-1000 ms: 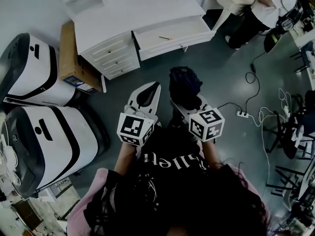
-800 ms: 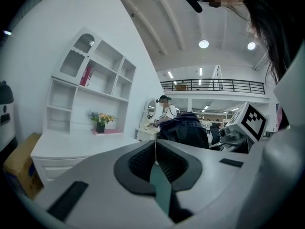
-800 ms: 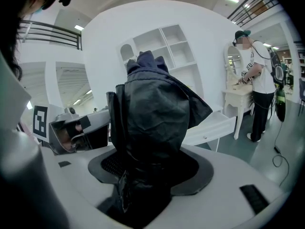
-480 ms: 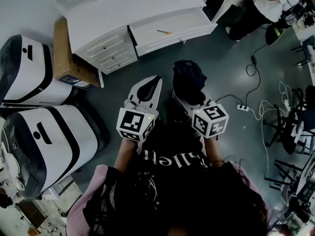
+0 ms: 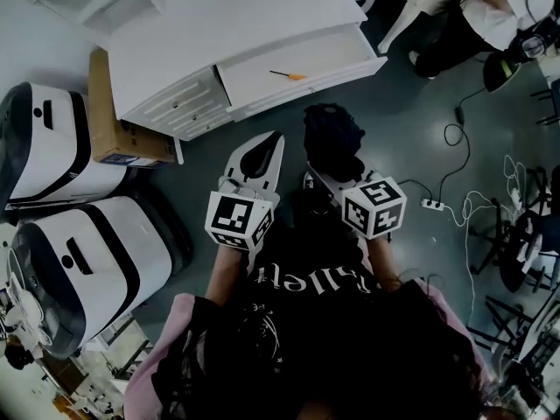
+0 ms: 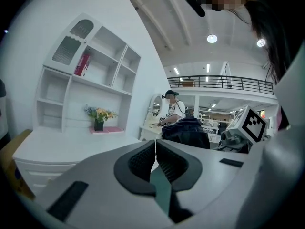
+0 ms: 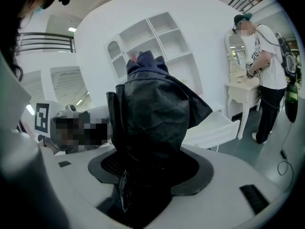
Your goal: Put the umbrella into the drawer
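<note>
Black folded umbrella (image 5: pixel 332 138) sits clamped in the right tongs (image 5: pixel 331 178), well short of the open drawer (image 5: pixel 324 55); the left tongs (image 5: pixel 273 147) are closed, empty. Best carry it forward, then lower it flat, clear of the drawer's front lip.

a large lab hall: white desk (image 5: pixel 227 33) on bare grey floor (image 5: pixel 394 112), loose power strip (image 5: pixel 431 204), mezzanine railing (image 6: pixel 224 81).
</note>
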`<state>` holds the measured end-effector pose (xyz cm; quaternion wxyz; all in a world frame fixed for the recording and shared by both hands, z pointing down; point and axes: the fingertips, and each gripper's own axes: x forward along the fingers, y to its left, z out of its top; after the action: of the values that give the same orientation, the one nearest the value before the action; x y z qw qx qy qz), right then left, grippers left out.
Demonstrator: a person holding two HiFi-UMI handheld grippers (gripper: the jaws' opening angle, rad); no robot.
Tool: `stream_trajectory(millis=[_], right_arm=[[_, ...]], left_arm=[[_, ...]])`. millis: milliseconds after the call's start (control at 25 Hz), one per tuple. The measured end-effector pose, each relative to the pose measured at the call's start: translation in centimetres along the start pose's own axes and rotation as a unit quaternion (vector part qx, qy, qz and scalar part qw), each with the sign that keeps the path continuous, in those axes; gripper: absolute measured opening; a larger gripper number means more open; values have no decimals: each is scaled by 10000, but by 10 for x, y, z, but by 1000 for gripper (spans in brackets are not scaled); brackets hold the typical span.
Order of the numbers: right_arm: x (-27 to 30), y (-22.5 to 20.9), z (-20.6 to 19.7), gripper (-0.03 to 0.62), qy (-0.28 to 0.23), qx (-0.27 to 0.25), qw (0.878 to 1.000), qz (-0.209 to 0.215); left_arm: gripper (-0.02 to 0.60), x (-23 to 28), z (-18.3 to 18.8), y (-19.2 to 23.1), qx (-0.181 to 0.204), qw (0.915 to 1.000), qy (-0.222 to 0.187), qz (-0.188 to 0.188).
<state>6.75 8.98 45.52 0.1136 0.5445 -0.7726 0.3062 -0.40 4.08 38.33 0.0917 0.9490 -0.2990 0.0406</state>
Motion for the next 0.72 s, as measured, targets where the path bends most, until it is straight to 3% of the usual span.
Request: stream_trajectory(millis=[360, 720], right_arm=[[26, -93, 52, 279, 269, -206, 9985, 429], [53, -134, 77, 280, 472, -472, 9943, 836]], left_arm=[[18, 101, 8, 1, -65, 9989, 132, 435], [18, 127, 14, 19, -136, 9938, 194, 1084]])
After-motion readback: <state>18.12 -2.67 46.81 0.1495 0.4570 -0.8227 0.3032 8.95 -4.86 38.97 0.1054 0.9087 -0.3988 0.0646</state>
